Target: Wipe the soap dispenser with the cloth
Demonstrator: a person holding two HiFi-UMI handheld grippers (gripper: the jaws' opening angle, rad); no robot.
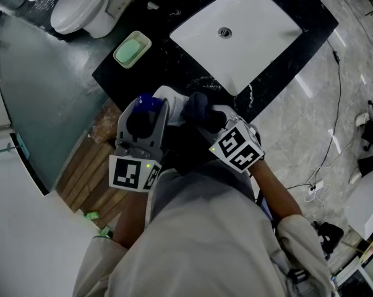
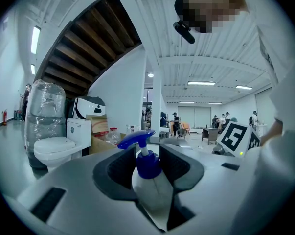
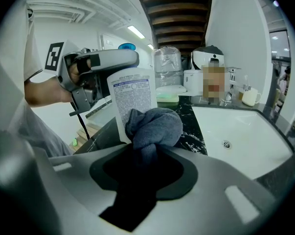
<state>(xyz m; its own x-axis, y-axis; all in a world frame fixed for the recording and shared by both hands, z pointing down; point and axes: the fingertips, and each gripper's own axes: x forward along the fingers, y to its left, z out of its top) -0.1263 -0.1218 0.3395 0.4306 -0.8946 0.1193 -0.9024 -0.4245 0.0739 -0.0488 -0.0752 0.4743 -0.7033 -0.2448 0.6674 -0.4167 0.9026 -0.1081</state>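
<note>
By counter (image 1: 167,64): dispenser (image 3: 132,102) in left gripper (image 2: 148,173), cloth (image 3: 154,124) in right gripper (image 3: 147,165), touching.

In the head view, the left gripper (image 1: 144,119) is hiding most of the soap bottle (image 1: 172,98), leaving only its blue pump and a strip of white body showing. The right gripper (image 1: 218,121) is covering half of the cloth (image 1: 197,107), and both grippers are blocking the near edge of the counter (image 1: 167,67). The picture's top edge is cutting off the toilet (image 1: 87,5).

In the left gripper view, the jaws are swallowing the bottle's lower body, and the people (image 2: 174,119) far back are showing too small to make out.

In the right gripper view, the dark gap between the jaws is hiding the cloth's tail, the left gripper is masking the bottle's top, and the print on the label (image 3: 132,94) is reading too fine to tell.
</note>
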